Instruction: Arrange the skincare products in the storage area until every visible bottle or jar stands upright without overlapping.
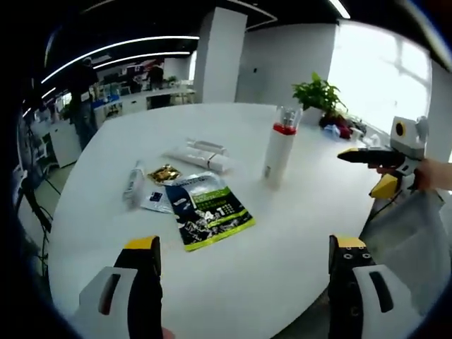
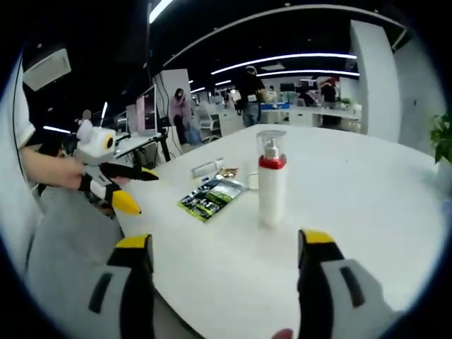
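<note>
Two claws hover over a round white table (image 1: 296, 233), both with jaws spread wide and nothing between them; in the left gripper view the left claw (image 1: 244, 258) sits at the near edge of the table, and ahead of it, just beyond its left jaw, lies a green-and-black sachet (image 1: 208, 208) flat on the surface; farther on past the sachet lie a small gold packet (image 1: 164, 173), a pale tube (image 1: 134, 182) on its side, and two more tubes (image 1: 201, 154) lying flat near each other; ahead and slightly toward its right jaw stands a tall white pump bottle (image 1: 277, 155) with a red collar and clear cap, upright and well apart from the flat items; the right claw (image 1: 367, 169) comes in from the right, held by a hand (image 1: 431, 173); in the right gripper view the right claw (image 2: 222, 247) has the bottle (image 2: 271, 180) standing straight ahead between its jaw lines, the sachet (image 2: 210, 198) off to the left beyond it, and the left claw (image 2: 134, 187) farther left, off the table edge
</note>
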